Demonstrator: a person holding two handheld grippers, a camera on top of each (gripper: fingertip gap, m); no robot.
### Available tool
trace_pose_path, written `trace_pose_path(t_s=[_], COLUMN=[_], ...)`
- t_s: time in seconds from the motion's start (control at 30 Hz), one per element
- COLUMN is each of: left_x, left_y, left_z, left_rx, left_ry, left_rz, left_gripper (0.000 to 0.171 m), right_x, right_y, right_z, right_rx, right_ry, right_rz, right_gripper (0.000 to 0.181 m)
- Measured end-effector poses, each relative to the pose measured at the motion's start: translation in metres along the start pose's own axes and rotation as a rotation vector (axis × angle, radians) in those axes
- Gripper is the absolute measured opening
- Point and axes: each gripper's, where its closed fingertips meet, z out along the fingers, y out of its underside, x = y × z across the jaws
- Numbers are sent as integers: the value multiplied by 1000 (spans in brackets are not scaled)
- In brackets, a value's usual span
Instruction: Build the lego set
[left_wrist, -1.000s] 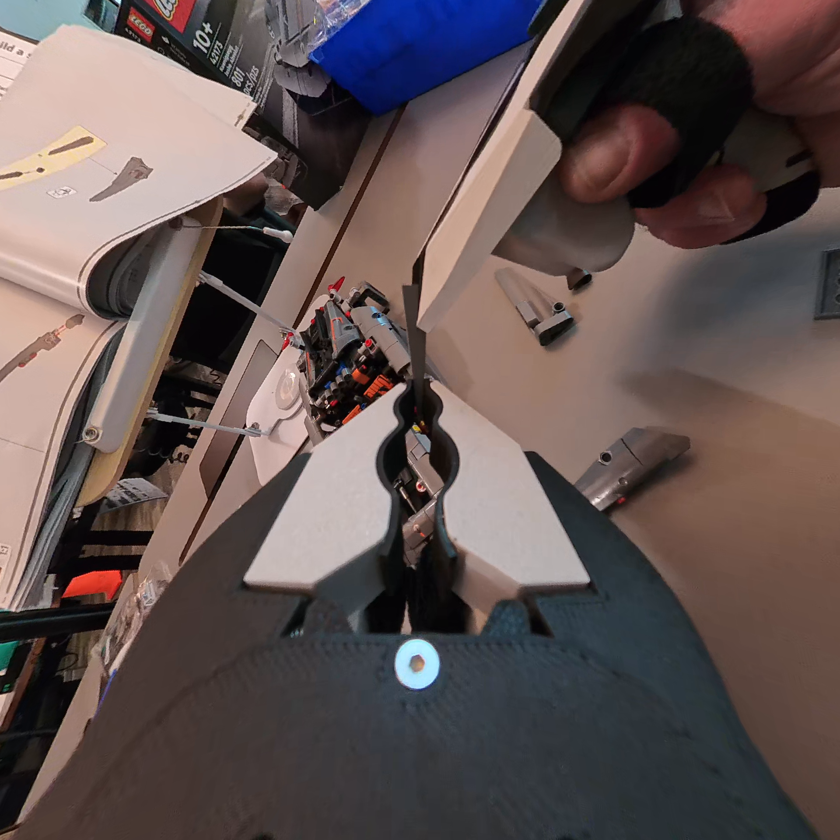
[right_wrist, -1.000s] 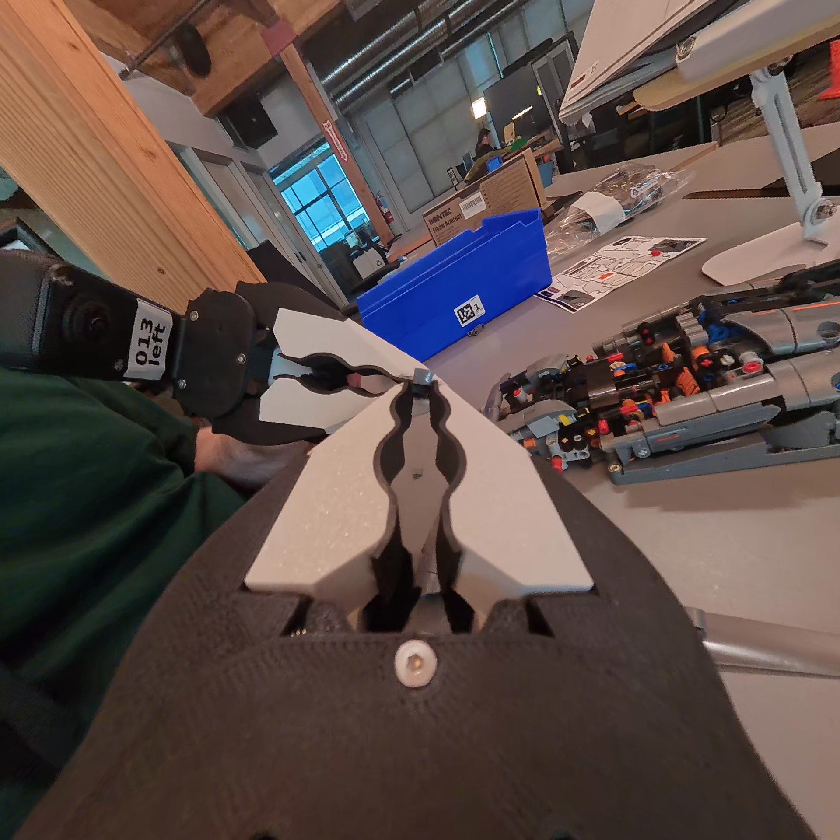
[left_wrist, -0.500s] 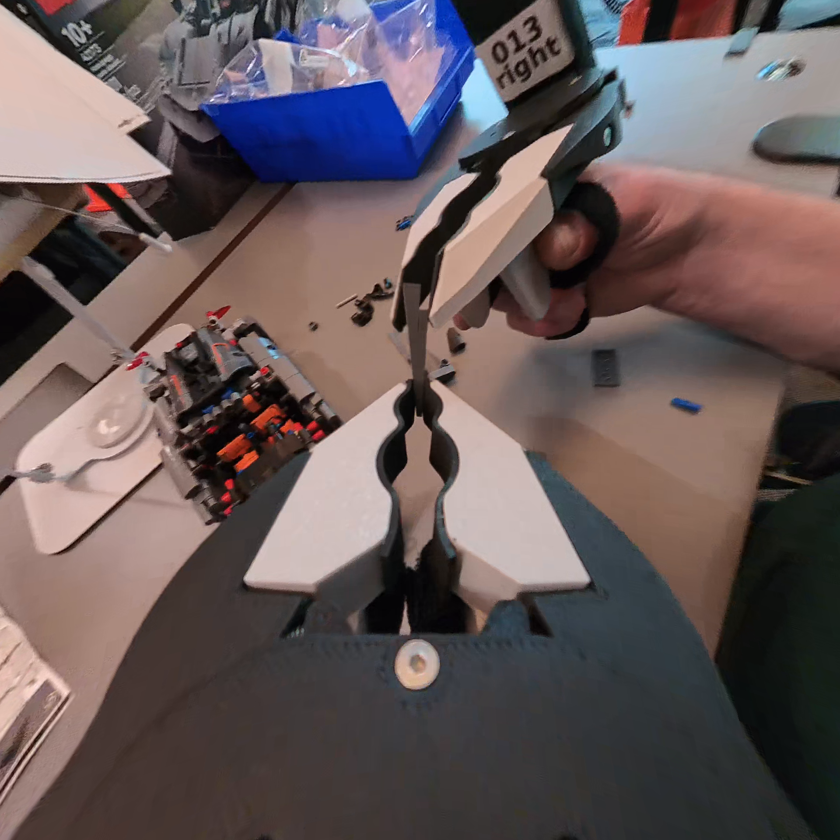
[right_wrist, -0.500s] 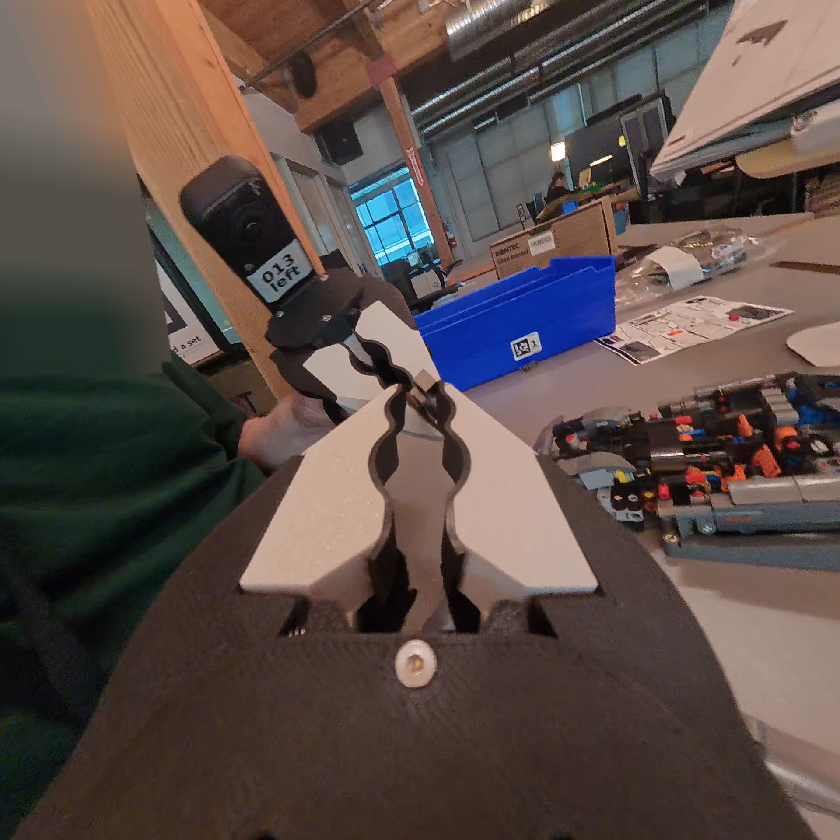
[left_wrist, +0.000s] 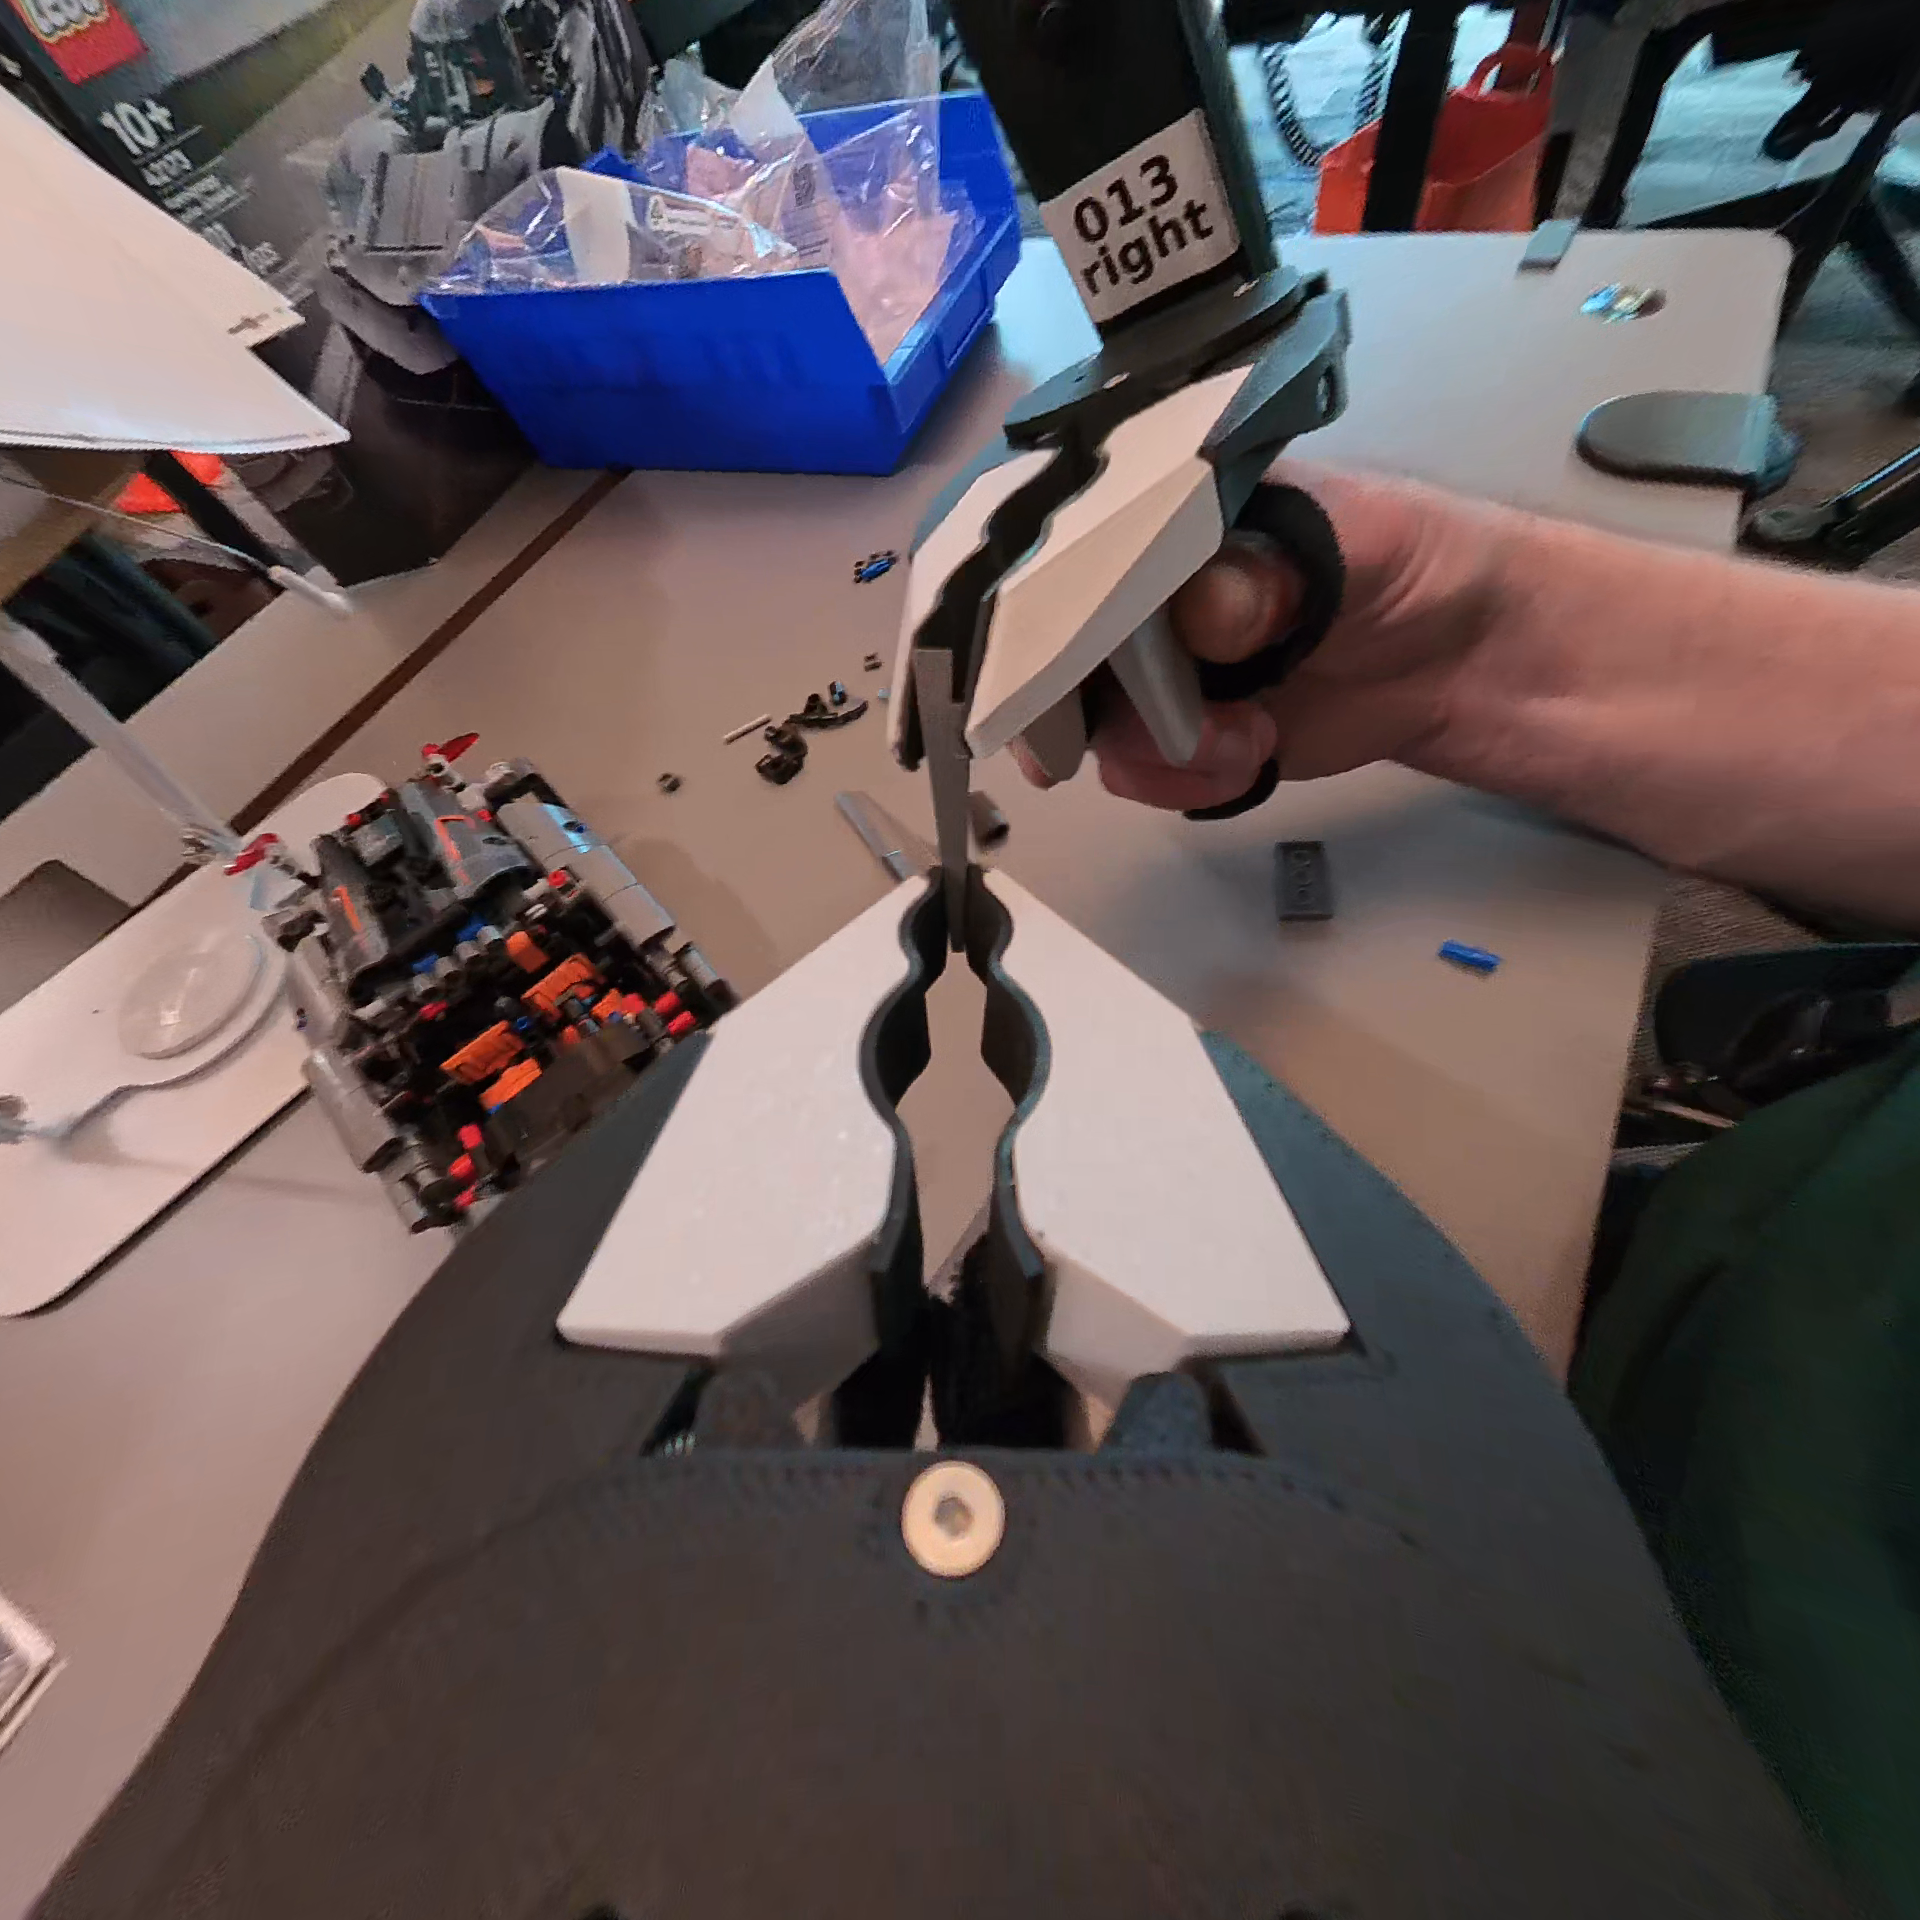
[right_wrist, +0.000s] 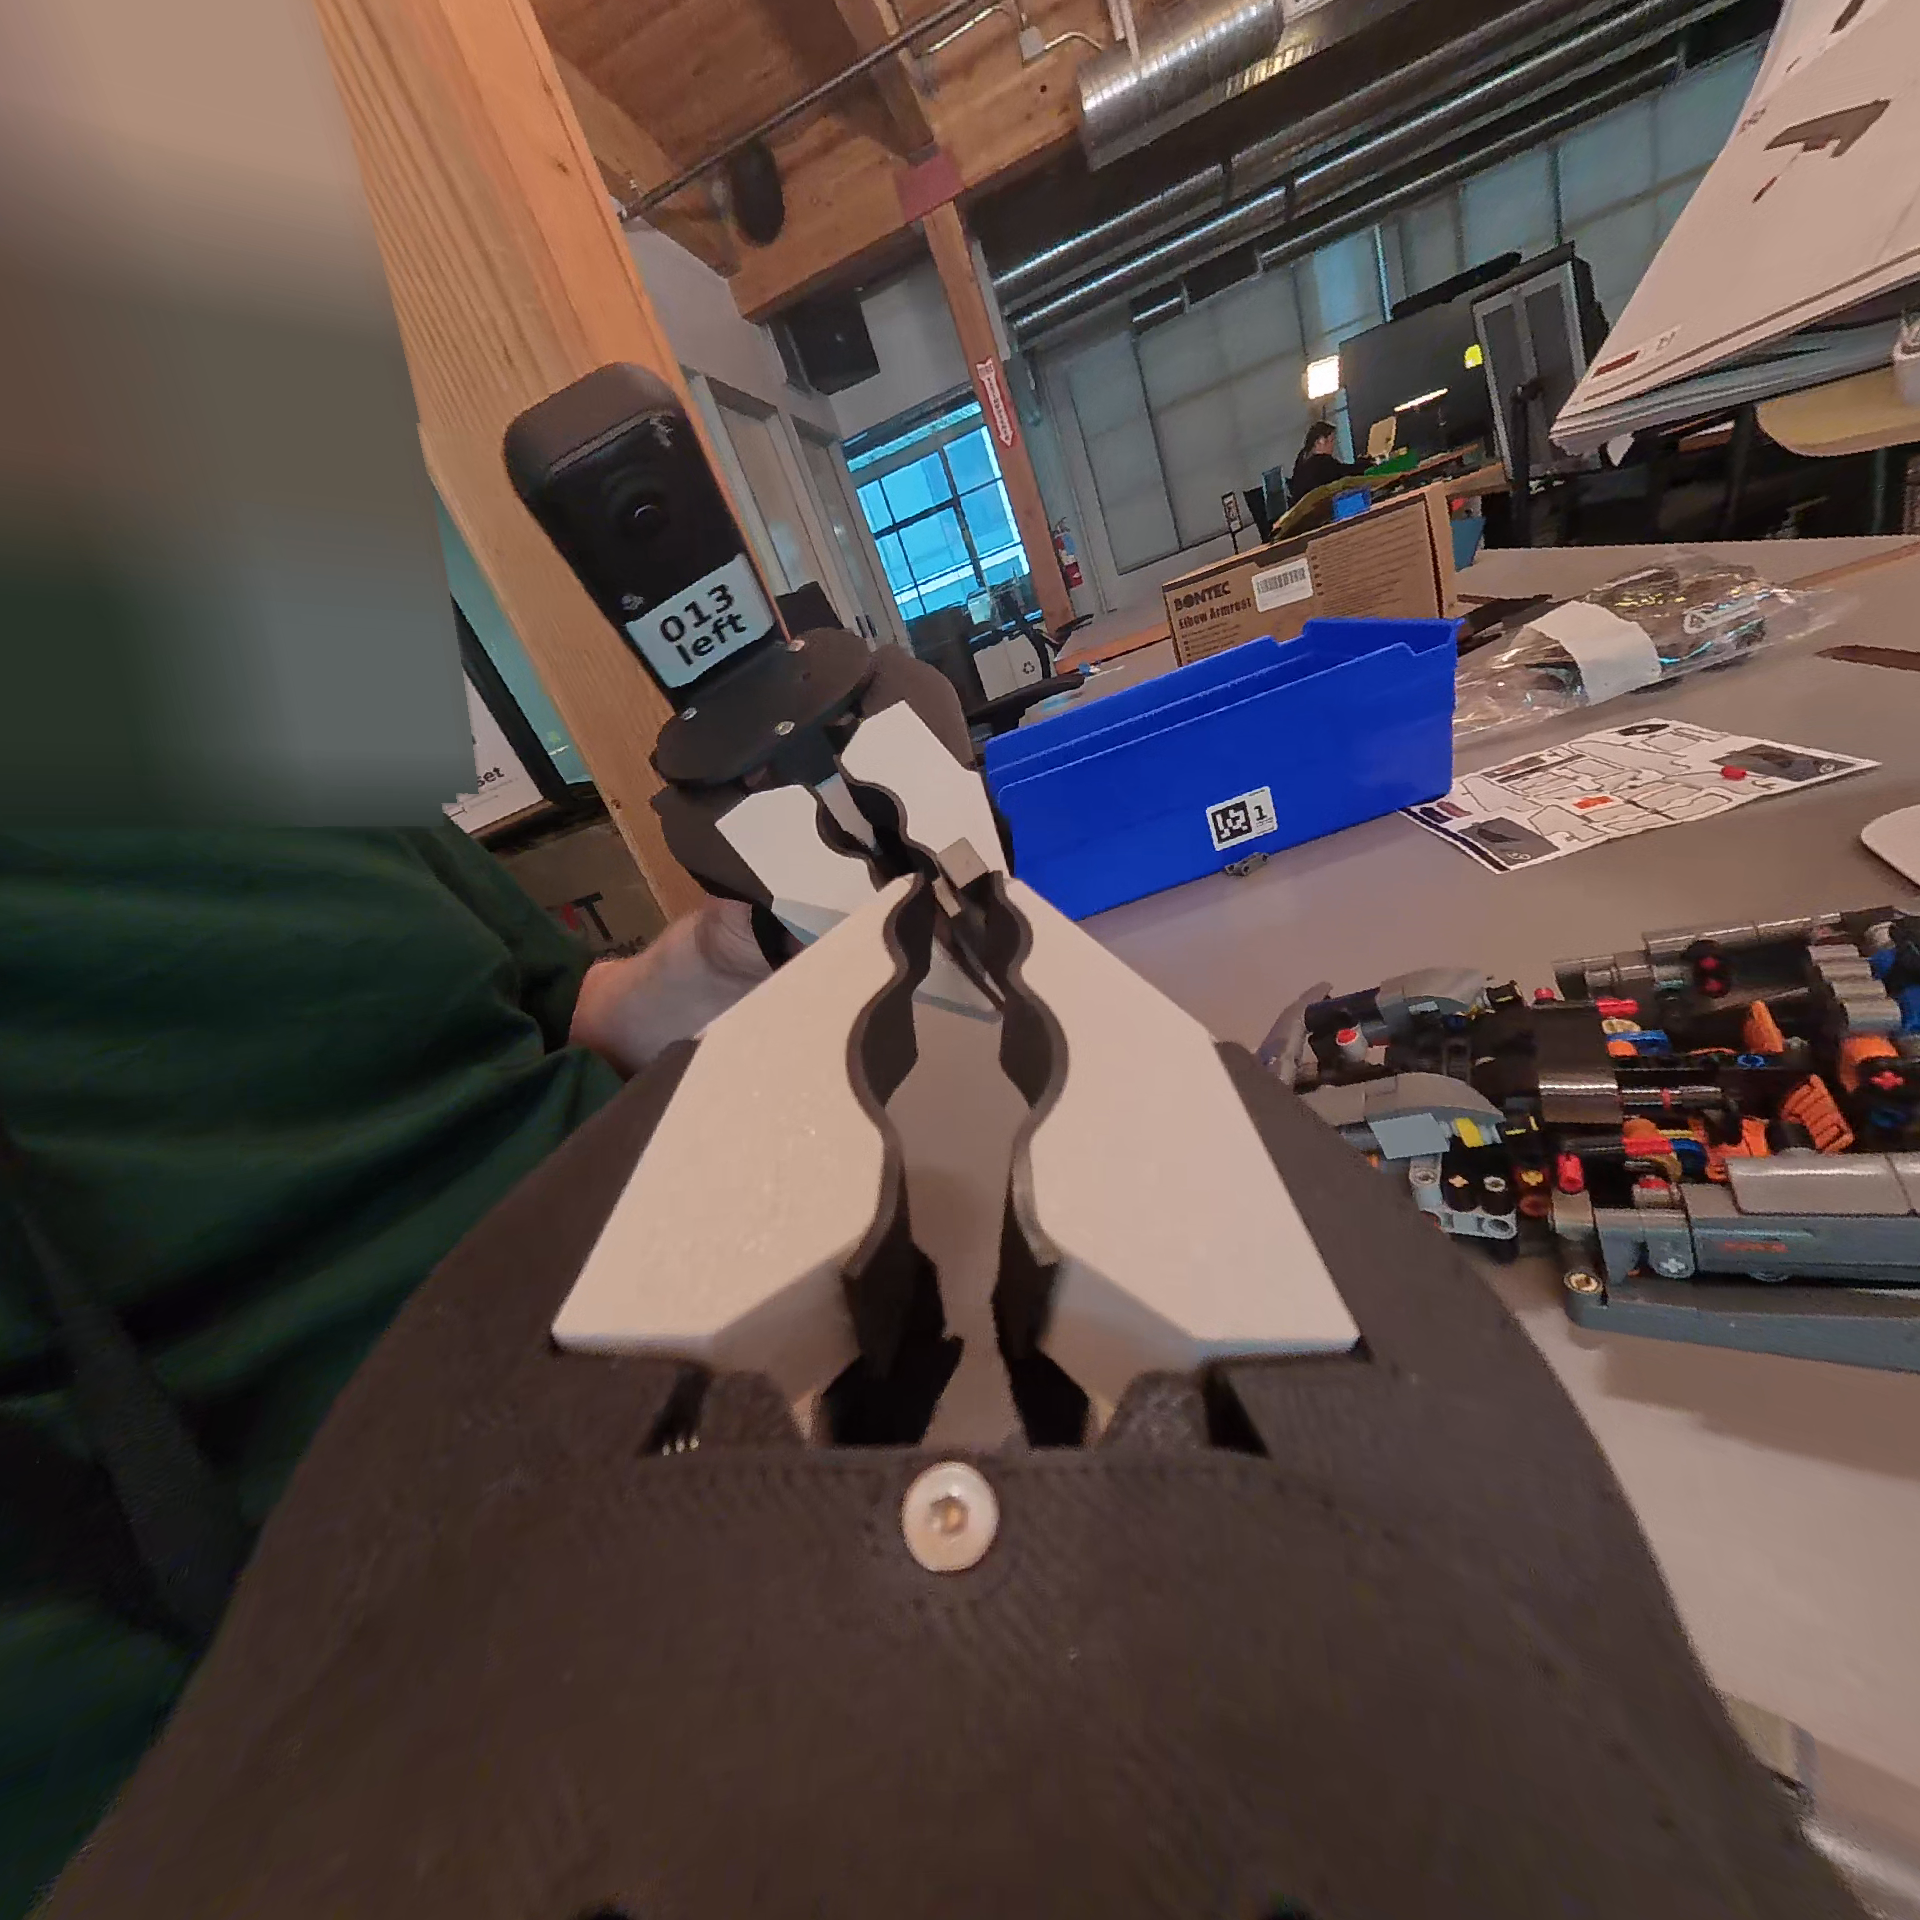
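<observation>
A thin grey lego piece (left_wrist: 948, 800), seen edge-on, is held in the air between both grippers. My left gripper (left_wrist: 954, 896) is shut on its near end. My right gripper (left_wrist: 940, 743), held by a hand, points down and is shut on its far end. In the right wrist view my right gripper (right_wrist: 956, 896) clamps the piece (right_wrist: 962, 864), and my left gripper (right_wrist: 914, 857) meets it tip to tip from behind. The part-built grey, black and orange model (left_wrist: 488, 977) lies on the table to the left; it also shows in the right wrist view (right_wrist: 1662, 1091).
A blue bin (left_wrist: 727, 343) with plastic bags stands at the back, next to the set's box (left_wrist: 260, 135). Small loose parts (left_wrist: 810, 717), a dark grey plate (left_wrist: 1304, 878) and a blue bit (left_wrist: 1468, 954) lie on the table. A white stand base (left_wrist: 135, 1049) is beside the model. Both grippers' tips are close together, under 4 cm apart. Left tips and right tips are each some 20 centimetres from the dark grey plate (left_wrist: 1304, 878).
Both grippers kept hold of the grey piece while turning. The left view swung from sideways to level, and the right gripper went from close alongside to upright above the left fingertips.
</observation>
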Motion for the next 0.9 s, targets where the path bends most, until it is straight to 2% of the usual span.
trace_pose_path(t_s=[0.07, 0.17, 0.23, 0.33, 0.47, 0.67, 0.77, 0.9], left_x=[-9, -17, -25, -31, -26, -20, -19, -18], left_y=[4, 12, 17, 26, 33, 31, 27, 23], left_z=[-2, -7, -11, -14, -10, -4, -5, -4], left_rx=[-46, -120, -170, -259, -326, -347, -344, -327], left_ry=[-69, -140, -198, -271, -291, -287, -284, -286], left_rz=[60, 151, 208, 359, 494, 614, 654, 663], left_gripper=[1, 1, 1, 1, 0, 0, 0, 0], right_x=[5, 6, 7, 12, 18, 17, 14, 13], right_y=[-3, -12, -12, -3, 11, 33, 33, 30], right_z=[-1, -12, -11, -8, -1, 9, 13, 11], right_rx=[18, 56, 57, 12, -69, -204, -238, -262], right_ry=[17, 33, 34, 45, 78, 91, 119, 144], right_rz=[25, -9, 1, 34, 41, 28, -42, -47], right_gripper=[16, 12, 23, 29, 33, 19, 8, 7])
